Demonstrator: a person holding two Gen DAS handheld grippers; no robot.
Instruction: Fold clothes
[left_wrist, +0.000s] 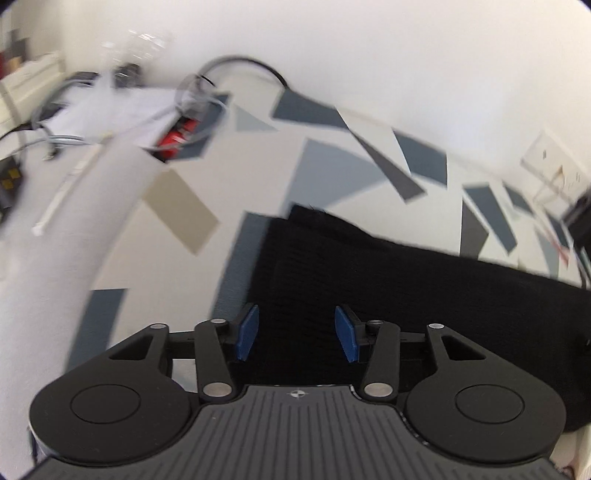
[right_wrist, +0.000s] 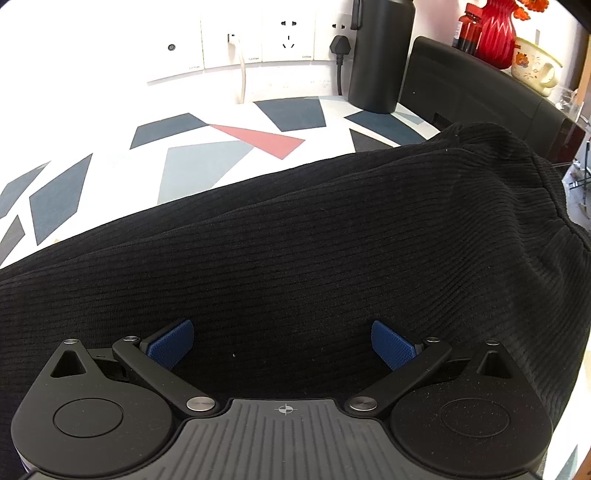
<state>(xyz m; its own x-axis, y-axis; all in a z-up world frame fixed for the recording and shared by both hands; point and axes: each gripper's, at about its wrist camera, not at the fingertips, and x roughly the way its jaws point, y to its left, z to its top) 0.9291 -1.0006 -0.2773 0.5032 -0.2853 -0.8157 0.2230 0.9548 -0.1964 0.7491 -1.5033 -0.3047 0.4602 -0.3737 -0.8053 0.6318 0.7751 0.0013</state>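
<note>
A black ribbed garment (left_wrist: 388, 288) lies folded on a white table with grey and blue patches (left_wrist: 325, 173). In the blurred left wrist view my left gripper (left_wrist: 296, 336) hovers over the garment's left end, open, its blue pads (left_wrist: 248, 332) apart with only cloth lying below them. In the right wrist view the same black garment (right_wrist: 295, 240) fills most of the picture. My right gripper (right_wrist: 283, 347) stands wide open just above the cloth, and its blue pads (right_wrist: 171, 343) grip nothing.
Cables (left_wrist: 236, 62), white paper (left_wrist: 110, 110) and a red object (left_wrist: 177, 136) lie at the table's far left. Wall sockets (right_wrist: 288, 37), a black cylinder (right_wrist: 380, 55), a black box (right_wrist: 480, 92), a red vase (right_wrist: 495, 33) and a mug (right_wrist: 535, 66) stand behind.
</note>
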